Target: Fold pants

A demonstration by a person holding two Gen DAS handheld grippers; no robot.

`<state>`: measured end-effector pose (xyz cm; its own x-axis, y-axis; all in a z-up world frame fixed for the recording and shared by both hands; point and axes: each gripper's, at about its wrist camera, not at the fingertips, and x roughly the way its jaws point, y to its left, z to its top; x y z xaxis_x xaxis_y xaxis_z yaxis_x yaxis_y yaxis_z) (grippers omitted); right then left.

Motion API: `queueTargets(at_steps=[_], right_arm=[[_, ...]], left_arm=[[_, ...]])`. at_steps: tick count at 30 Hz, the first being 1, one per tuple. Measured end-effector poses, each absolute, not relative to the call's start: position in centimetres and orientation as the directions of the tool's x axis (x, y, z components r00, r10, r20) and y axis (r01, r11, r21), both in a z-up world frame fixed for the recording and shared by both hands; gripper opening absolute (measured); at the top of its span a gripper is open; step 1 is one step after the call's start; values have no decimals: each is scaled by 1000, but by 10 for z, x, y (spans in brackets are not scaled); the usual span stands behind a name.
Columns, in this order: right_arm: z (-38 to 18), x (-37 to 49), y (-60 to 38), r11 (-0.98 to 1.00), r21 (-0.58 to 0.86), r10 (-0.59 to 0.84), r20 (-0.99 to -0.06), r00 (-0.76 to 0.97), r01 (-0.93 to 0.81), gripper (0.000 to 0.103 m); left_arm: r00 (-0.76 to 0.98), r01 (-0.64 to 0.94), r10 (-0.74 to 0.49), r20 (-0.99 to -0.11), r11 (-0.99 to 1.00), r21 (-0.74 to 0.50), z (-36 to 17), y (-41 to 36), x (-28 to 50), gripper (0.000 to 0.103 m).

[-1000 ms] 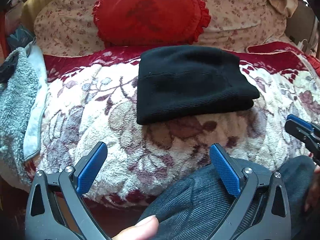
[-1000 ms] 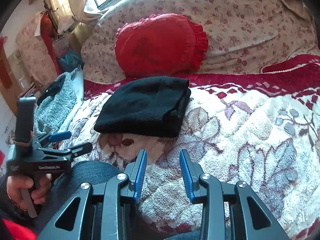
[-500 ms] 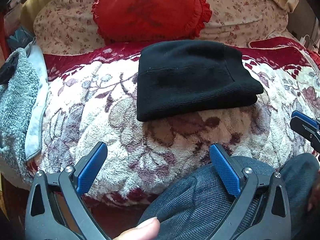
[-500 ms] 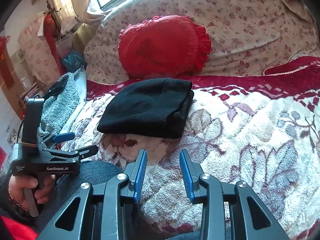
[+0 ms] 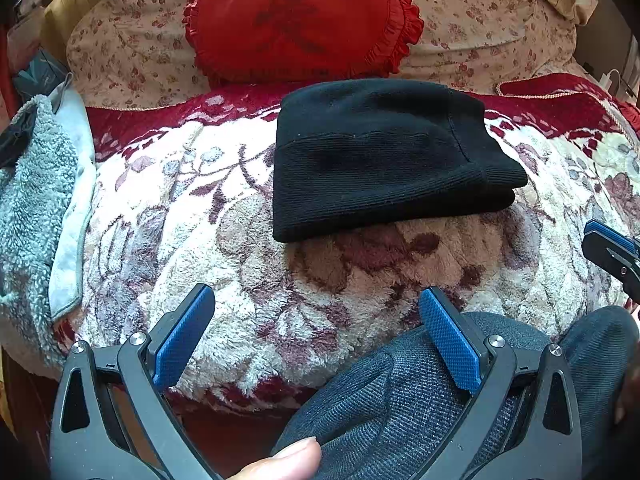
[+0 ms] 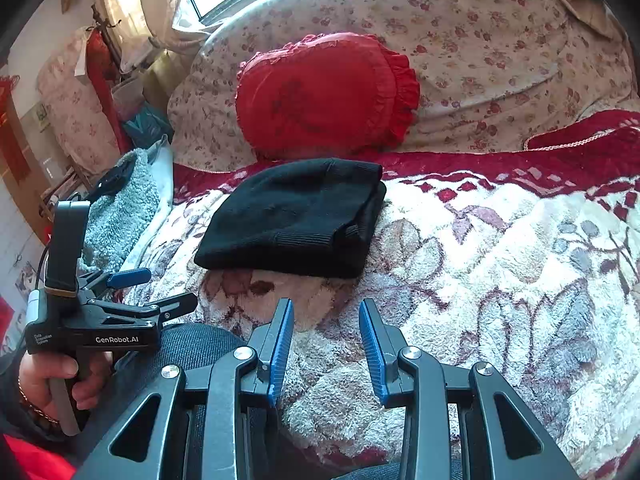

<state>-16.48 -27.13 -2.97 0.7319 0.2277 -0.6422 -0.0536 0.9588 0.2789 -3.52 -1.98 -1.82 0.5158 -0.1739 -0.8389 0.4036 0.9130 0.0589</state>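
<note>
White lettering "GenRobot.AI" legible on the black body of the left claw (image 6: 160,292) in the right wrist view, plus a smaller two- or three-line mark at the rear of the same body, too small to read. No other writing made out anywhere. Black pants (image 5: 380,156) already folded into a compact, roughly rectangular bundle, lying flat on the floral fleece blanket (image 5: 248,280) of the bed, toward its far side, just in front of the red ruffled pillow (image 5: 300,24). Fabric dark, finely ribbed knit; a stitched seam running across the top layer; stacked layers showing as a thick rounded edge on the right side in the left wrist view. Same bundle (image 6: 296,220) in the right wrist view, layered edge at right, corners fairly even. Left claw (image 5: 316,340) open wide, blue pads well apart, nothing between them, hovering over the near edge of the blanket and a dark grey-clad knee (image 5: 420,392). Right claw (image 6: 326,344) partly open, a clear gap between the blue pads, gripping nothing, well short of the pants. Hand (image 6: 60,380) wrapped round the left claw's handle. Grey fluffy towel (image 5: 28,208) at the left edge of the bed. Floral-print bedding (image 6: 480,52) piled behind the pillow.
</note>
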Motion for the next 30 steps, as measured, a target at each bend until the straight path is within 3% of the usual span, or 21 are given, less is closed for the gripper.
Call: queueTargets(at_steps=[30], right_arm=[[-27, -169, -273, 957, 286, 228, -625, 747, -52, 32]], left_arm=[[512, 405, -176, -841, 912, 56, -20, -20, -35, 103]])
